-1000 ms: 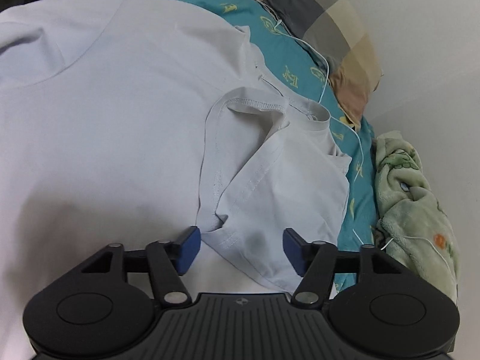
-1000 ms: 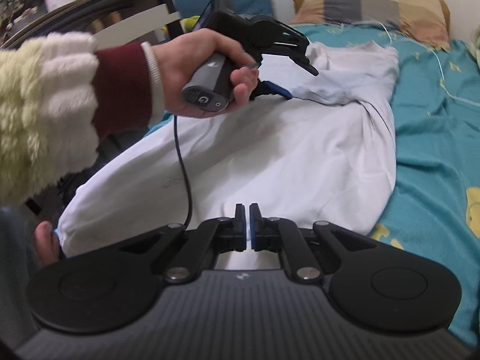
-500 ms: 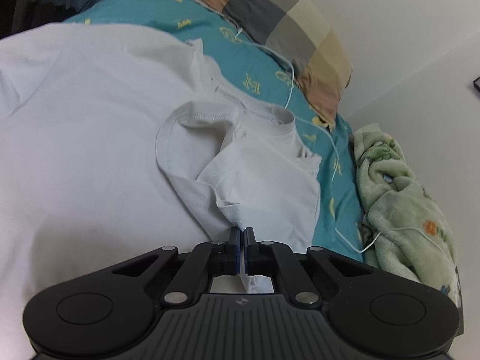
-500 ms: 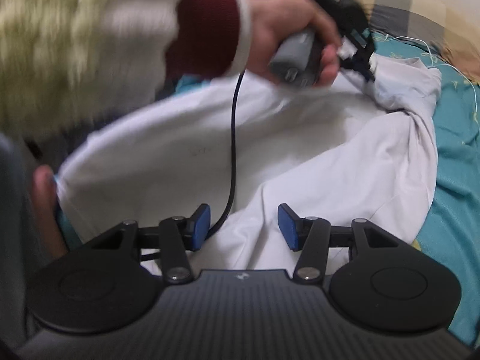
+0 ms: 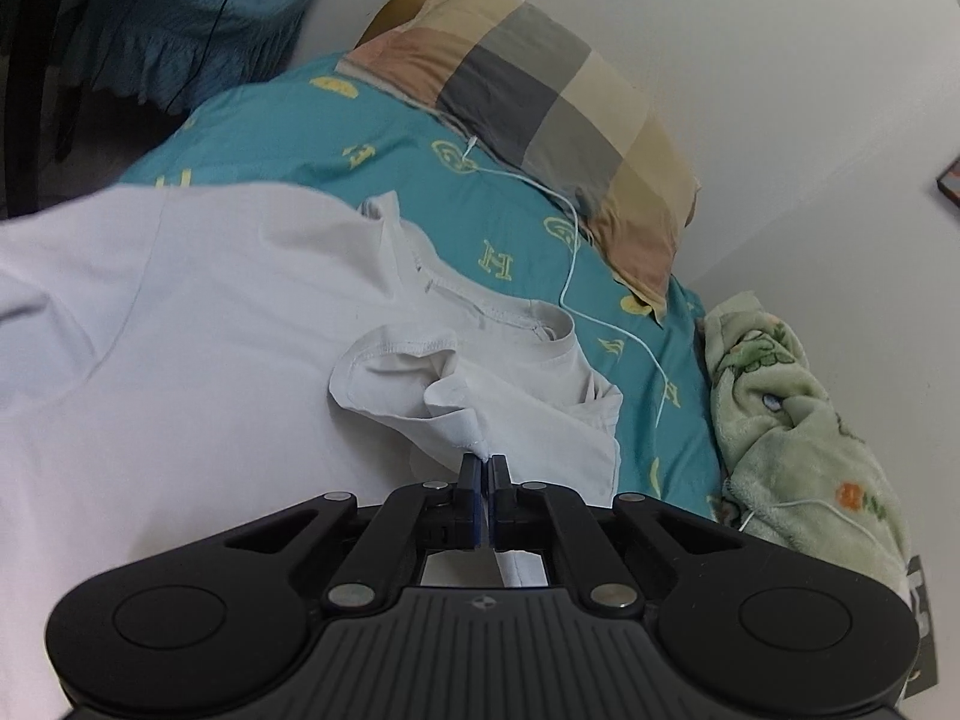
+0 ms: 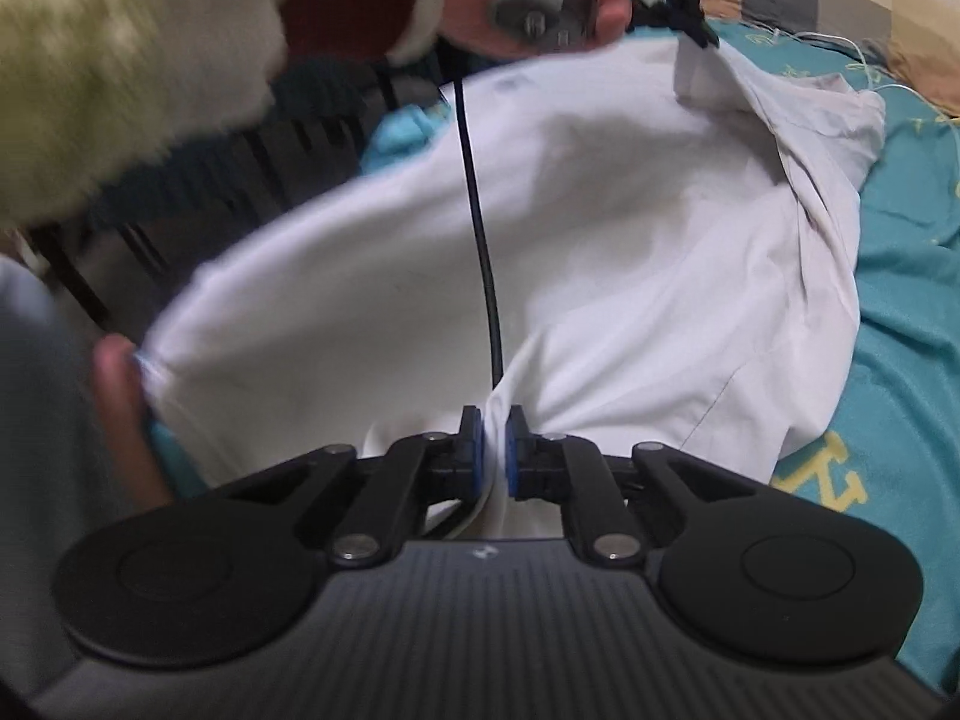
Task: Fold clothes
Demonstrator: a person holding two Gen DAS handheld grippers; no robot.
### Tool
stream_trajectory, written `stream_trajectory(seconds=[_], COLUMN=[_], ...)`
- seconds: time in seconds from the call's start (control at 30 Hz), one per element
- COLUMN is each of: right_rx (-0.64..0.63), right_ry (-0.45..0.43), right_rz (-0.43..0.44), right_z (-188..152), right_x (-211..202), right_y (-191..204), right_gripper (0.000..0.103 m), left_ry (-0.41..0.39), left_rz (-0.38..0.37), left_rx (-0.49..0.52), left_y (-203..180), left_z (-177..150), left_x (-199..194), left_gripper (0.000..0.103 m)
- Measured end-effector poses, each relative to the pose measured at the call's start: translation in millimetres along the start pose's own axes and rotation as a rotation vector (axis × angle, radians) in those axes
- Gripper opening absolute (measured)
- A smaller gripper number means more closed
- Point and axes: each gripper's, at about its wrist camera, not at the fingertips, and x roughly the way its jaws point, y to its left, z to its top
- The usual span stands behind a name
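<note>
Near the checked pillow [image 5: 540, 114], the left gripper [image 5: 485, 468] pinches the white shirt [image 5: 180, 324]; the right gripper [image 6: 491, 444] is closing on its hem. Next, I think: lift and fold over.

1. The fuzzy sleeve [image 6: 120, 54] and the hand [image 6: 540, 6] above the white shirt [image 6: 540, 228] were smeared by motion blur in the right wrist view; the top edge cut off the hand's grip on the left gripper [image 6: 699, 30].
2. The shirt's near part lay hidden behind the right gripper [image 6: 492, 456] body.
3. A fingertip [image 6: 117, 372] at the shirt's left corner was blurred.
4. In the left wrist view the left edge cut off the shirt [image 5: 180, 330].
5. The green blanket [image 5: 792, 420] ran behind the gripper housing.
6. A dark object [image 5: 951, 180] at the right edge was too cropped to tell.
</note>
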Motion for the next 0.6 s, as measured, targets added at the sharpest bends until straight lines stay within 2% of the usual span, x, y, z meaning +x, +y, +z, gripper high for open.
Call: stream_trajectory(seconds=[0.1, 0.17, 0.23, 0.3, 0.37, 0.43, 0.47, 0.5, 0.57, 0.6], right_rx=[0.002, -0.028, -0.053, -0.066, -0.038, -0.013, -0.002, 0.004, 0.011, 0.014], right_ry=[-0.043, -0.066, -0.048, 0.005, 0.051, 0.045, 0.039, 0.028, -0.007, -0.035], right_rz=[0.064, 0.113, 0.141, 0.123, 0.119, 0.128, 0.132, 0.136, 0.151, 0.167], right_z=[1.7, 2.7, 2.0, -0.6, -1.5, -1.3, -1.0, -0.3, 1.5, 3.0], right_x=[-11.3, -14.5, -8.8, 3.4, 13.7, 14.9, 14.8, 13.6, 7.7, 2.2], right_y=[0.1, 4.7, 10.0, 10.1, 5.0, 1.5, 0.0, -0.4, 0.4, 0.4], right_gripper=[0.011, 0.011, 0.011, 0.011, 0.011, 0.014, 0.015, 0.018, 0.029, 0.045], left_ry=[-0.005, -0.009, 0.002, 0.032, 0.044, 0.054, 0.054, 0.053, 0.033, 0.016], left_rz=[0.015, 0.054, 0.104, 0.154, 0.142, 0.123, 0.111, 0.098, 0.087, 0.084], left_rx=[0.005, 0.018, 0.017, 0.003, -0.016, -0.036, -0.035, -0.032, -0.001, 0.018], left_y=[-1.6, 3.5, 15.7, 34.4, 51.0, 67.0, 70.5, 72.6, 71.9, 71.2], left_z=[7.1, 10.2, 9.8, 4.0, -2.5, -8.9, -9.9, -10.0, -6.2, -3.4], left_x=[-11.5, -16.0, -14.2, -4.1, 0.6, 4.4, 0.3, -5.8, -30.0, -45.3], left_gripper=[0.002, 0.002, 0.002, 0.002, 0.003, 0.004, 0.007, 0.01, 0.025, 0.028])
